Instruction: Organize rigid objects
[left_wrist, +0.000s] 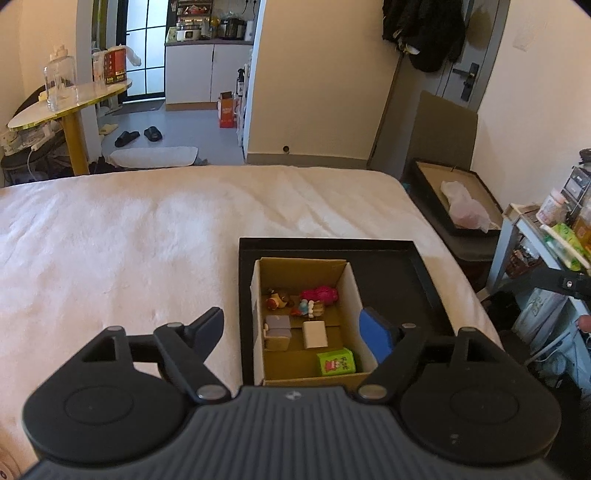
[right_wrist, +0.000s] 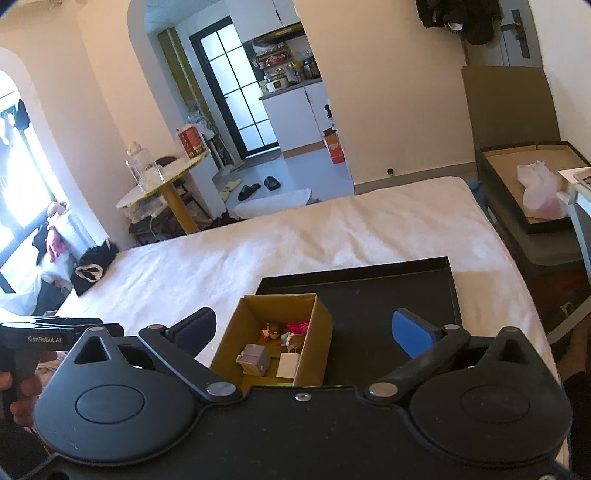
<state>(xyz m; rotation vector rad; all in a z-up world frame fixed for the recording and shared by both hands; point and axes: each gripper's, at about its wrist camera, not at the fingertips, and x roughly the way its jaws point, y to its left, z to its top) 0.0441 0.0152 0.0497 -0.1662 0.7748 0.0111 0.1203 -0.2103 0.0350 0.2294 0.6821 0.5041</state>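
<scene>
An open cardboard box (left_wrist: 295, 266) stands in a black tray (left_wrist: 391, 266) on the white bed. Inside the box lie a pink toy (left_wrist: 319, 294), small figures (left_wrist: 308, 308), a grey block (left_wrist: 277, 326), a white cube (left_wrist: 314, 334) and a green carton (left_wrist: 336, 362). My left gripper (left_wrist: 295, 325) hovers above the box, open, nothing between its fingers. In the right wrist view my right gripper (right_wrist: 303, 323) is also open and empty, above the box (right_wrist: 317, 332) and the tray (right_wrist: 369, 291). The pink toy (right_wrist: 297, 326), grey block (right_wrist: 255, 356) and white cube (right_wrist: 288, 363) show inside.
The white bed (left_wrist: 147, 240) spreads left and far of the tray. A black-rimmed carton with a plastic bag (right_wrist: 539, 192) stands beyond the bed's right side. A round table with a glass jar (left_wrist: 59, 85) is at the far left. Dark clothing (right_wrist: 92, 269) lies on the bed's left edge.
</scene>
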